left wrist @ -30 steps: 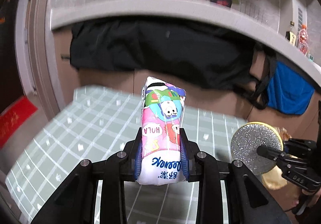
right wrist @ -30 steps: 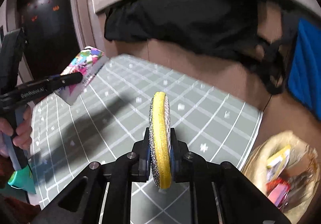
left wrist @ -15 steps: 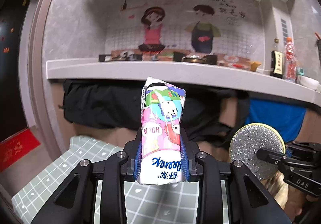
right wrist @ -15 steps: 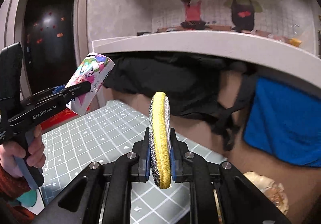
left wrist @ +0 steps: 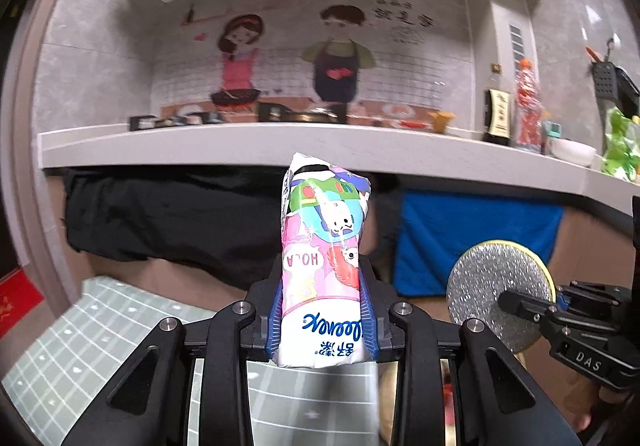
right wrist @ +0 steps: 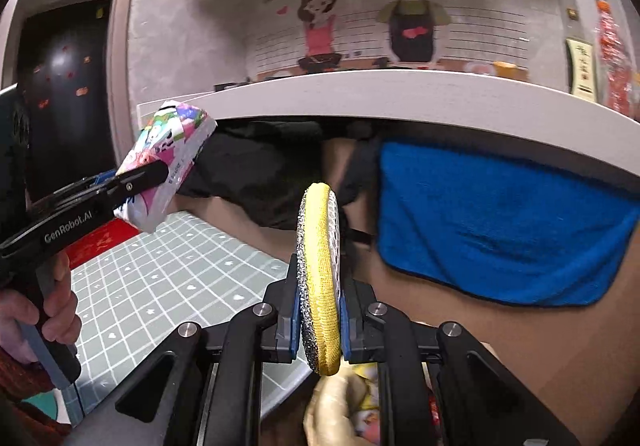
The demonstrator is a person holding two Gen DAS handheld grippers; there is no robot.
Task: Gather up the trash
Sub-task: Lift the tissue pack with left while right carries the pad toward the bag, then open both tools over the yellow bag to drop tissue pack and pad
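Holding 2 items aloft, our left gripper point(left wrist: 322, 310) pinches the tissue pack point(left wrist: 324, 258) upright; our right gripper point(right wrist: 320, 320) clamps the scouring pad point(right wrist: 320, 278) directly above the trash bag point(right wrist: 340, 406) off the mat's point(right wrist: 160, 278) right edge, nearer.
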